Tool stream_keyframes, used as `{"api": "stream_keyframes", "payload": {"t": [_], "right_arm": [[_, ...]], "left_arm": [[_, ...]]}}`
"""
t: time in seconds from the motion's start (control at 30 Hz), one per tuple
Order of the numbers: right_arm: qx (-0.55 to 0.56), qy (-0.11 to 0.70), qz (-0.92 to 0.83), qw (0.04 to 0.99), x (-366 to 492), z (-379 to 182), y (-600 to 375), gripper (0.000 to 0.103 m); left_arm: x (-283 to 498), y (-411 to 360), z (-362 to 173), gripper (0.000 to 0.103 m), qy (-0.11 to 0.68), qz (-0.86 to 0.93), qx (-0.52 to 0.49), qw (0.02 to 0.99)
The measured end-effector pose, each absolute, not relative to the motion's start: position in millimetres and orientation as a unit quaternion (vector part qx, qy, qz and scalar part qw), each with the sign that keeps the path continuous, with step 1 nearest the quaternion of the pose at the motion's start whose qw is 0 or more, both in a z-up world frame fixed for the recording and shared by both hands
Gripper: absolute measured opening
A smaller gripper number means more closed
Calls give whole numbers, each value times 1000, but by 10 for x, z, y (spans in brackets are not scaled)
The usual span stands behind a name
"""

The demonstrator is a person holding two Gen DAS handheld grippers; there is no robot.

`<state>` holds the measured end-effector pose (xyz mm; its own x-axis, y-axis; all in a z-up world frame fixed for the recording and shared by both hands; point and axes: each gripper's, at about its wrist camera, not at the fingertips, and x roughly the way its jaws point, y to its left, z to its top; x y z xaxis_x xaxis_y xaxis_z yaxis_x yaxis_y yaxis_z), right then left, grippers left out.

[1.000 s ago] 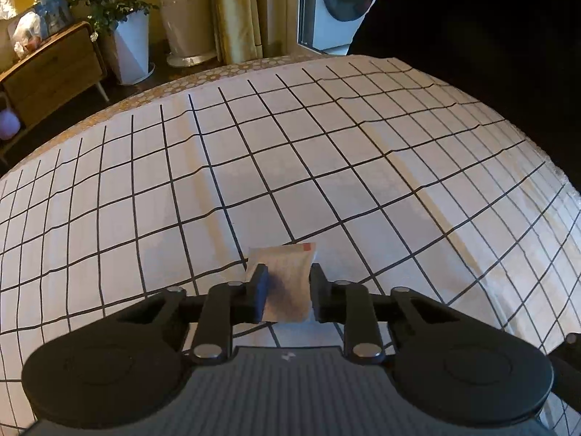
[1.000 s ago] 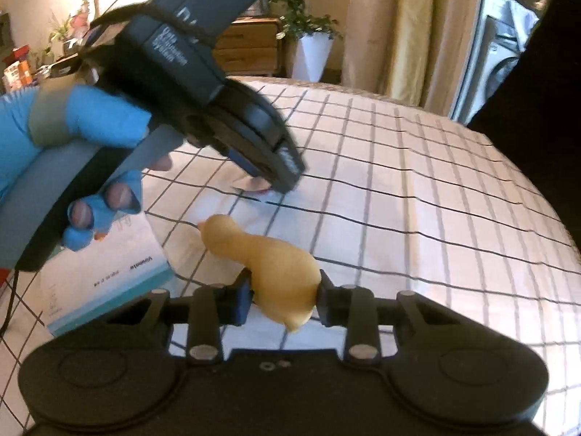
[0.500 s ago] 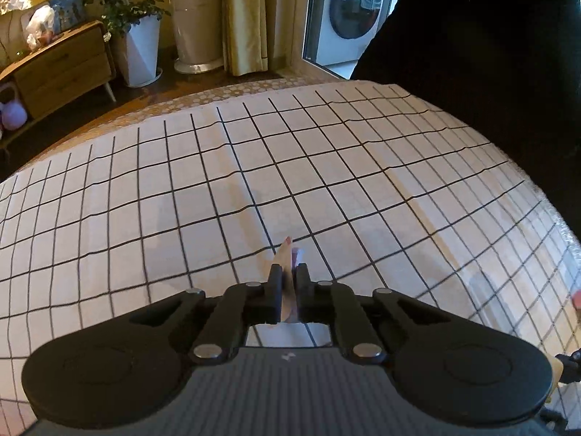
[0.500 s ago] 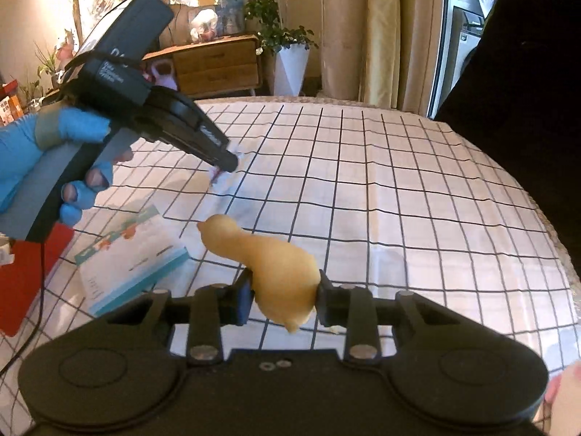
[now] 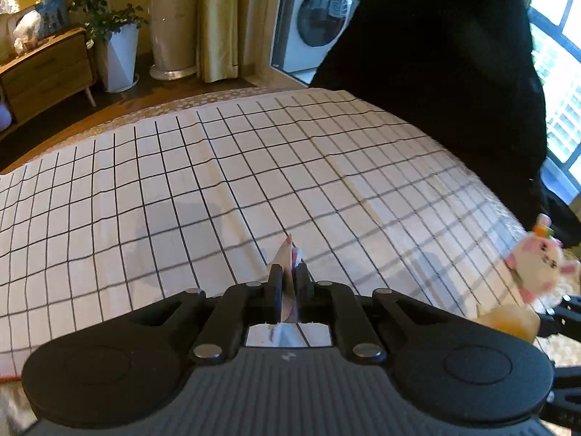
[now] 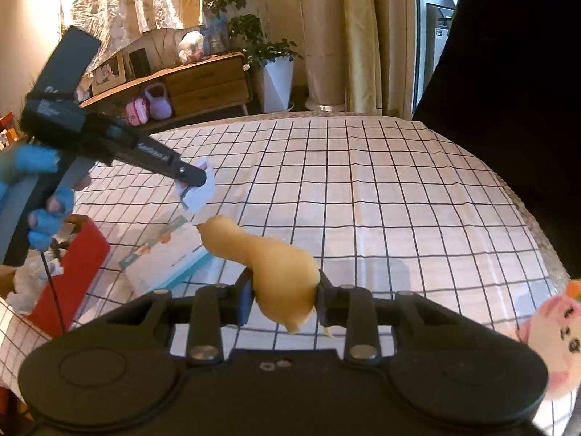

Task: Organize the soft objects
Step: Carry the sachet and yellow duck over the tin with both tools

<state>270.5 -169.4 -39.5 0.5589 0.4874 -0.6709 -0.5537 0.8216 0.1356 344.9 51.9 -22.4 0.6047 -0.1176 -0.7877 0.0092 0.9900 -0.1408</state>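
The left gripper [image 5: 288,283] pinches a small flat white packet [image 6: 199,193] above the white black-grid tablecloth [image 5: 225,189]. The right gripper [image 6: 283,296] clamps a soft yellow pear-shaped toy [image 6: 276,269]. A pink-white plush [image 5: 535,267] sits at the table's right edge. Behind stand a wooden sideboard [image 6: 207,83], white planter [image 5: 118,58], beige curtains [image 5: 218,18] and washing machine [image 5: 319,18].

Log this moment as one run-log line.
left gripper: shut on small packet, lifted | right gripper: shut on yellow soft toy, above checked cloth | pink plush: lower right
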Motion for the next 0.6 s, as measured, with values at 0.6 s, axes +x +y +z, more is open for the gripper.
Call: {"api": "stream_keyframes", "payload": {"t": [0.6], "right_arm": [[-44, 322, 344, 881, 1819, 126, -1375, 32]], "left_arm": [[2007, 890, 232, 7, 424, -13, -70, 903]]}}
